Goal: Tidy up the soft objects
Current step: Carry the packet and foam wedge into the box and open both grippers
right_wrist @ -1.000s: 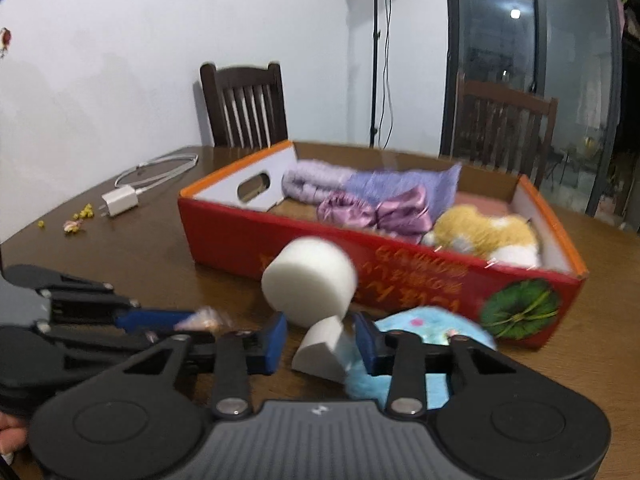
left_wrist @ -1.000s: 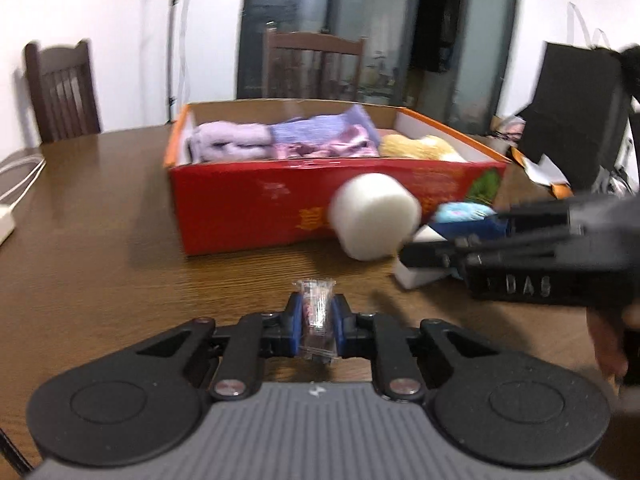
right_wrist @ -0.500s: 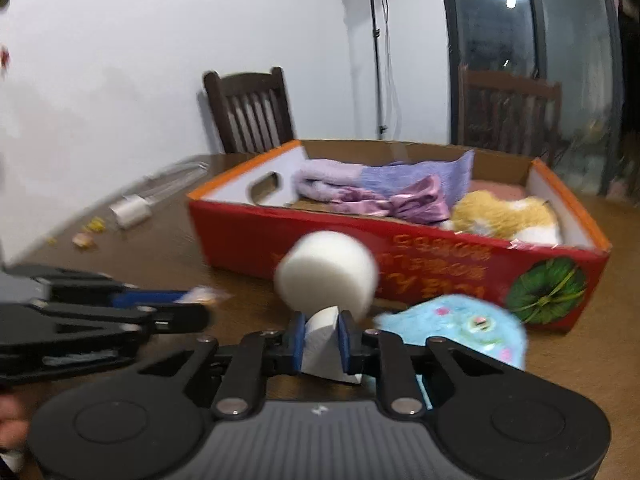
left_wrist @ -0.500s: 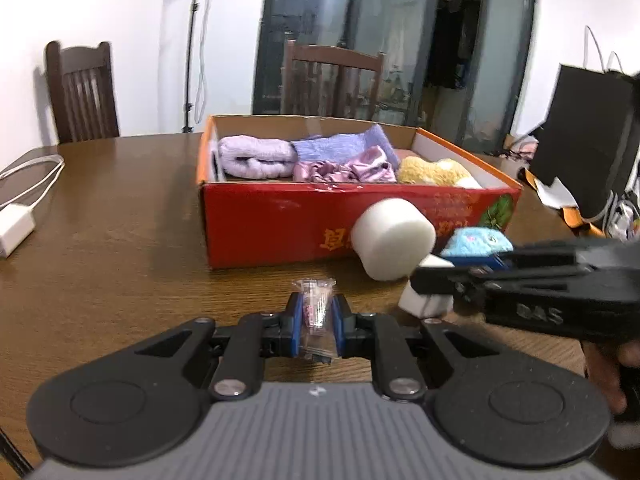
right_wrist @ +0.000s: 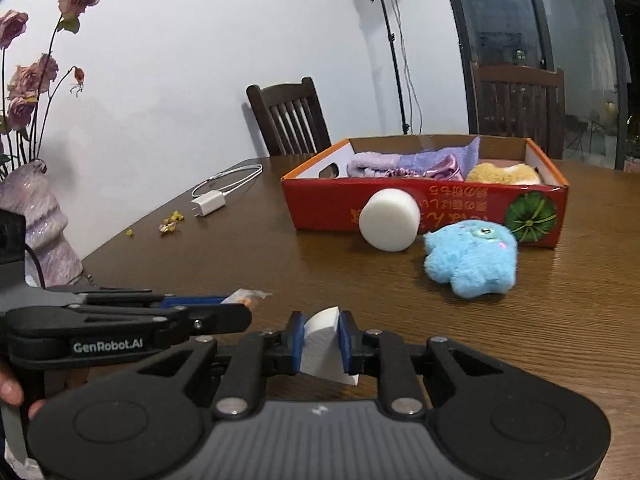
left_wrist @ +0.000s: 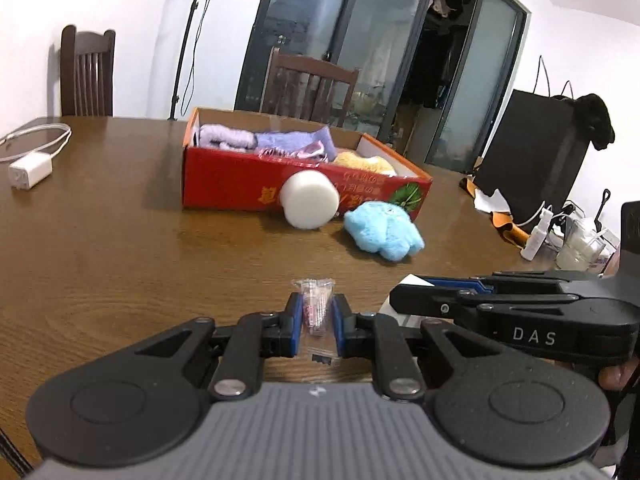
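Observation:
My left gripper [left_wrist: 316,312] is shut on a small clear plastic packet [left_wrist: 317,300], held just above the wooden table. Beside it, my right gripper [right_wrist: 322,332] is shut on a white foam wedge [right_wrist: 320,340], its pads pressing both sides. Each gripper shows side-on in the other's view. Further off, a white foam cylinder [left_wrist: 310,204] leans against the front wall of a red cardboard box [left_wrist: 224,184]. A blue plush toy [left_wrist: 380,232] lies on the table just right of it. Inside the box are purple cloths [left_wrist: 240,138] and a yellow plush [left_wrist: 362,162].
A white charger with its cable [left_wrist: 30,168] lies at the far left of the table, with dried petals [right_wrist: 172,220] nearby. A vase of roses [right_wrist: 36,216] stands at the left edge. A black bag [left_wrist: 532,160] and small bottles [left_wrist: 536,236] crowd the right side. Chairs stand behind the table.
The right gripper closed on the foam wedge and carried it back from beside the cylinder. Both grippers pulled away from the box, and the blue plush now shows fully.

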The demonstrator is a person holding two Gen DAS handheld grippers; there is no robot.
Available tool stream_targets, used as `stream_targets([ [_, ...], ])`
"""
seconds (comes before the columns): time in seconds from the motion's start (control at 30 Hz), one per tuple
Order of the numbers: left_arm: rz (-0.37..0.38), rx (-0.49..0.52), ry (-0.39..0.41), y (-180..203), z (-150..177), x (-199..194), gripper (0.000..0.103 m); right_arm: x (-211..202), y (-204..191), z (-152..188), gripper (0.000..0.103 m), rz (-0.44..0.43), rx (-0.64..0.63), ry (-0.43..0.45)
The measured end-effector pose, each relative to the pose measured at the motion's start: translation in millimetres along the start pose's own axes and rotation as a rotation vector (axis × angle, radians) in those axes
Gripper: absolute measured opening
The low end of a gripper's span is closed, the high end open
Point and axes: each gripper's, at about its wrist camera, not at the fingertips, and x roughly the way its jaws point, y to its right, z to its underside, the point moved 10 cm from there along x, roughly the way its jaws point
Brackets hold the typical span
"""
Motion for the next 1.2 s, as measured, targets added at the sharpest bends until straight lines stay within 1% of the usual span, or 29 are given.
stream_targets([
  [0.13,0.021,0.006,0.023,5,-14,0,0.016,-9,4,-8,0.018,0.009,0.005,0.03],
  [0.17,0.043,0.009,0.029,6,-23,3,0.016,-9,5,-12,0.018,0.008,0.003,0.039],
  [0.23,0.071,0.007,0.066,4,-47,9,0.016,-9,10,-31,0.018,0.0,-0.006,0.07],
  [0.27,0.073,0.011,0.085,2,-65,16,0.016,-8,12,-41,0.018,-0.003,-0.008,0.086],
  [0.33,0.064,0.029,0.096,-4,-92,33,0.016,-2,21,-70,0.019,-0.008,-0.013,0.128],
  [0.4,0.079,0.019,0.084,-11,-117,58,0.016,16,35,-102,0.019,-0.02,0.011,0.153],
  [0.47,0.084,-0.012,0.033,-22,-135,90,0.016,42,50,-122,0.019,-0.052,0.081,0.119],
  [0.53,0.049,-0.025,-0.019,-36,-146,124,0.016,73,67,-136,0.019,-0.04,0.133,0.074],
  [0.6,0.016,-0.022,-0.061,-47,-151,152,0.016,102,83,-145,0.019,-0.018,0.17,0.045],
  [0.7,-0.009,-0.01,-0.107,-56,-151,180,0.017,135,101,-152,0.02,0.004,0.223,0.011],
  [0.8,-0.012,-0.011,-0.137,-61,-145,194,0.017,159,108,-151,0.02,0.031,0.22,-0.025],
  [0.87,-0.013,-0.02,-0.151,-64,-141,200,0.025,173,111,-145,0.022,0.04,0.211,-0.064],
  [0.93,-0.021,-0.037,-0.166,-69,-137,202,0.034,181,114,-138,0.026,0.05,0.212,-0.096],
  [1.0,-0.014,-0.048,-0.181,-72,-132,203,0.039,185,117,-132,0.029,0.059,0.225,-0.115],
  [1.07,-0.017,-0.04,-0.18,-72,-131,202,0.041,186,120,-129,0.034,0.063,0.233,-0.116],
  [1.13,-0.024,-0.036,-0.179,-70,-132,201,0.044,185,123,-128,0.041,0.074,0.24,-0.117],
  [1.2,-0.023,-0.032,-0.177,-68,-135,197,0.045,181,123,-129,0.041,0.077,0.238,-0.113],
])
